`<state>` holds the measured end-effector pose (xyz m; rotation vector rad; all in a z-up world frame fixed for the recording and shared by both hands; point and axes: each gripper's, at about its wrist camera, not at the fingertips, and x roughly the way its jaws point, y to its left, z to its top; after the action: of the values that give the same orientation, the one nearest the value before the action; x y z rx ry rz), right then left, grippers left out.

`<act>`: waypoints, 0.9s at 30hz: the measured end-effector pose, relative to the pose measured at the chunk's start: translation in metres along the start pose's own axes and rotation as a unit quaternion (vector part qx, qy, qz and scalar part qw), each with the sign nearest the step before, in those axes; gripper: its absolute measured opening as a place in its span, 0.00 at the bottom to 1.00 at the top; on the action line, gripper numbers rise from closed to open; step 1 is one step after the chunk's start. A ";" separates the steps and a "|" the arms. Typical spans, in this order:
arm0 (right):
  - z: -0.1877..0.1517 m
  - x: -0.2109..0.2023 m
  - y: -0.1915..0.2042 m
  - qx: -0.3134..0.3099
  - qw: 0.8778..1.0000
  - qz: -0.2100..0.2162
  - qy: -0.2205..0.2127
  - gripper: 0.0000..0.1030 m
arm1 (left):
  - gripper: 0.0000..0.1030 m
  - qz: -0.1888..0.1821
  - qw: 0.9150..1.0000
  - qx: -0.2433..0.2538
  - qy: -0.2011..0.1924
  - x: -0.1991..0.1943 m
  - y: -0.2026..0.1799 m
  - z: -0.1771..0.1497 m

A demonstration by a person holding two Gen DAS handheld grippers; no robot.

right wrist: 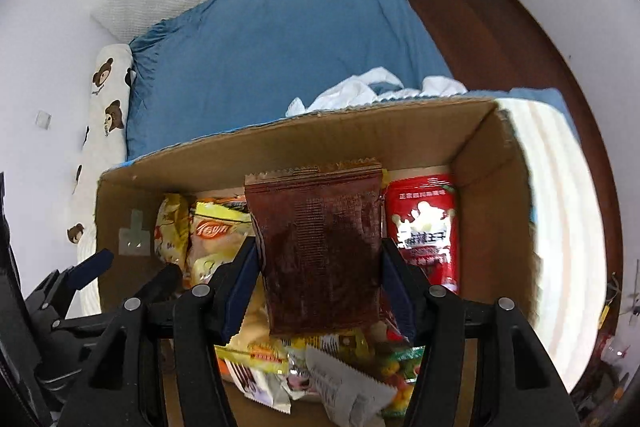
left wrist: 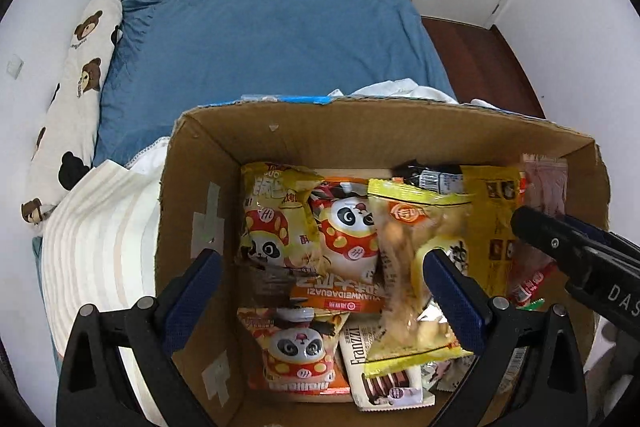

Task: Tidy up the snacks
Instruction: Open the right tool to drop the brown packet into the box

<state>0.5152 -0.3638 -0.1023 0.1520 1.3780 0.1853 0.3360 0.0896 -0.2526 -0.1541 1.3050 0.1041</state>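
Box (left wrist: 360, 135): brown corrugated cardboard, matt, its top edges rough and torn, with grey tape patches (left wrist: 208, 223) on the left wall. Snack packs in it: glossy printed plastic film, among them a panda bag (left wrist: 348, 227), a yellow-edged clear bag (left wrist: 404, 267) and a shiny red pack (right wrist: 424, 223) by the right wall. Brown sachet (right wrist: 320, 251): glossy, creased film with a serrated top edge. Gripper fingers (left wrist: 192, 291): matt black plastic, textured blue pads, small metal pins. Bed sheet (left wrist: 272, 39): blue cloth, wrinkled. Pillow (left wrist: 72, 115): soft white cloth, bear print. Floor (right wrist: 480, 39): dark polished wood.
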 end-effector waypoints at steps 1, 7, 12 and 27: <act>-0.001 0.002 -0.002 0.002 1.000 -0.003 0.001 0.90 | 1.00 -0.001 1.000 -0.002 0.001 0.001 0.001 0.000; -0.010 -0.004 -0.011 0.002 1.000 -0.001 -0.009 0.93 | 1.00 -0.013 1.000 -0.006 0.002 0.002 0.004 -0.003; -0.029 -0.022 -0.013 -0.017 0.999 -0.024 -0.023 0.94 | 1.00 -0.018 1.000 -0.002 -0.006 -0.007 0.001 -0.013; -0.109 -0.106 -0.009 -0.054 0.992 -0.049 -0.106 0.97 | 1.00 -0.038 0.997 -0.006 -0.066 -0.083 -0.004 -0.075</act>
<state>0.3894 -0.3959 -0.0230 0.0123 1.1582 0.1571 0.2439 0.0737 -0.1910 -0.2040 1.1658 0.0568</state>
